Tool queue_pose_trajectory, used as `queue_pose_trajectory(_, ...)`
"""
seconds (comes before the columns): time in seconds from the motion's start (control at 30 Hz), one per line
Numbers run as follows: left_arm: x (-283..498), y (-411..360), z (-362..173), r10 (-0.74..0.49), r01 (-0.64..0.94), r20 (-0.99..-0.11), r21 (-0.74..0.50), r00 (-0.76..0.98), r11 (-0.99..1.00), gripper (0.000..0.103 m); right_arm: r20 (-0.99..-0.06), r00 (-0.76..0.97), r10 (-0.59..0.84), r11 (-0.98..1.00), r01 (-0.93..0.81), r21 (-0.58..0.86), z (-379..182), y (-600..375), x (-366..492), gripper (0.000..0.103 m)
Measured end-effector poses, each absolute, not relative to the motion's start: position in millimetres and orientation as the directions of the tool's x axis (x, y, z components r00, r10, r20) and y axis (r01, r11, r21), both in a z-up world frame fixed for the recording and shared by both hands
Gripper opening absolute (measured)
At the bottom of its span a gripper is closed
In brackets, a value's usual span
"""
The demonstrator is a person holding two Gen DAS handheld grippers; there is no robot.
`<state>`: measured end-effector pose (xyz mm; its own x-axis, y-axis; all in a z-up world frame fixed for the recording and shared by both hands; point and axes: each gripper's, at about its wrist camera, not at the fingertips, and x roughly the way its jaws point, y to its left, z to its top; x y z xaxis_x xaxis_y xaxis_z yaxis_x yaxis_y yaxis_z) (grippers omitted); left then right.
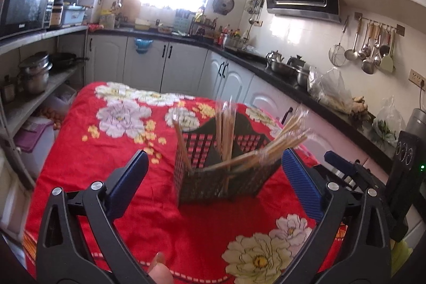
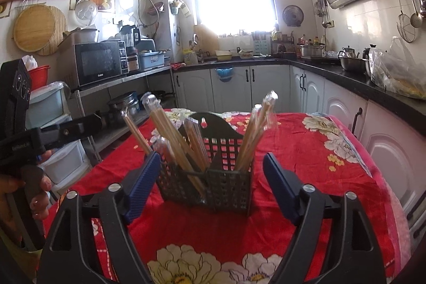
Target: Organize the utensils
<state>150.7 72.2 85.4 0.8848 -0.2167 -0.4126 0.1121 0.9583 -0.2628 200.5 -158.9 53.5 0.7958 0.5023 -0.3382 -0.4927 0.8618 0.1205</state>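
A black perforated utensil basket (image 1: 213, 182) (image 2: 213, 188) stands upright on the red flowered tablecloth (image 1: 106, 151) (image 2: 306, 164). Several wrapped wooden chopsticks (image 1: 226, 135) (image 2: 170, 135) lean in its compartments, some to the left, some to the right. My left gripper (image 1: 215, 164) is open, its blue pads wide apart on either side of the basket and a little in front of it, touching nothing. My right gripper (image 2: 211, 168) is open too, with the basket just beyond its pads and nothing pressed between them. The right gripper (image 1: 343, 167) shows at the right edge of the left wrist view.
White cabinets under a black counter (image 2: 346, 76) run along the right and the back. Pots and plastic bags (image 1: 330, 89) sit on the counter. A shelf rack with a microwave (image 2: 98, 63) stands to the left. A hand (image 2: 37, 193) holds the other gripper's handle at the left.
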Motion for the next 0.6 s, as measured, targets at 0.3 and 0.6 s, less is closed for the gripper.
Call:
queue_pose_trajectory(0.3,139.1,68.7,57.5,-0.210,0.082,-0.464,-0.282,0.860,0.956,0.092,-0.362,0.790,0.494,0.865,-0.489,0.112,38.4,-162.5,180.6,0.090)
queue_pose_trajectory(0.6,127.5,59.4,38.0,-0.202,0.071,-0.500,-0.270,0.842,0.960,0.092,-0.390,0.782,0.485,0.868,-0.486,0.104,21.7,-164.9,165.9,0.095)
